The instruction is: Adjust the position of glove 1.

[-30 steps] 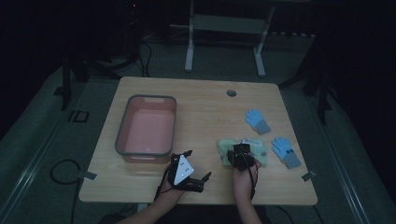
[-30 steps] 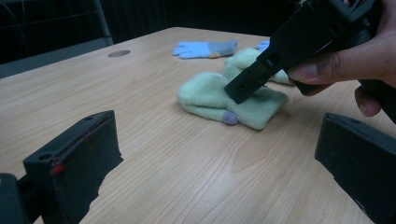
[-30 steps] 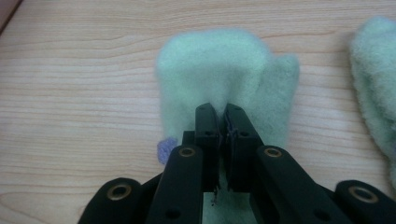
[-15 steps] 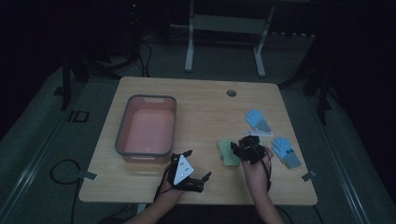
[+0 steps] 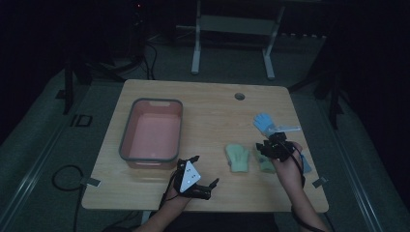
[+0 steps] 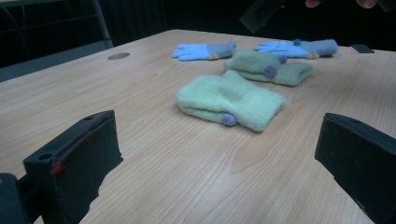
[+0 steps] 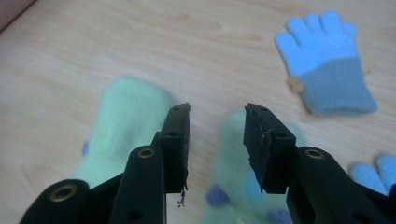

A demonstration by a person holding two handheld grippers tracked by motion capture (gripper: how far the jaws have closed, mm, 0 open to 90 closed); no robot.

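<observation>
Two pale green mittens lie on the wooden table [image 5: 208, 106]: one [image 5: 238, 157] [image 6: 229, 100] [image 7: 123, 123] to the left, the other [image 5: 265, 164] [image 6: 271, 67] [image 7: 233, 154] just under my right gripper [image 5: 267, 147] [image 7: 217, 109]. That gripper hovers above them. Its jaws have just been opening and stand apart with nothing between them. One blue glove [image 5: 263, 122] [image 7: 324, 60] [image 6: 203, 50] lies beyond; a second [image 5: 303, 163] [image 7: 373, 173] [image 6: 299, 46] is partly hidden by the forearm. My left gripper [image 5: 205, 170] [image 6: 219, 133] rests low near the front edge, open wide and empty, facing the mittens.
A pink tub with a grey rim [image 5: 126, 140] stands on the left half of the table. A round cable hole [image 5: 239, 96] sits near the far edge. A metal stand [image 5: 232, 29] is on the floor behind the table.
My right gripper has lifted and shifted right, from over the left mitten to over the right one, and its jaws have opened. The left gripper has stayed put.
</observation>
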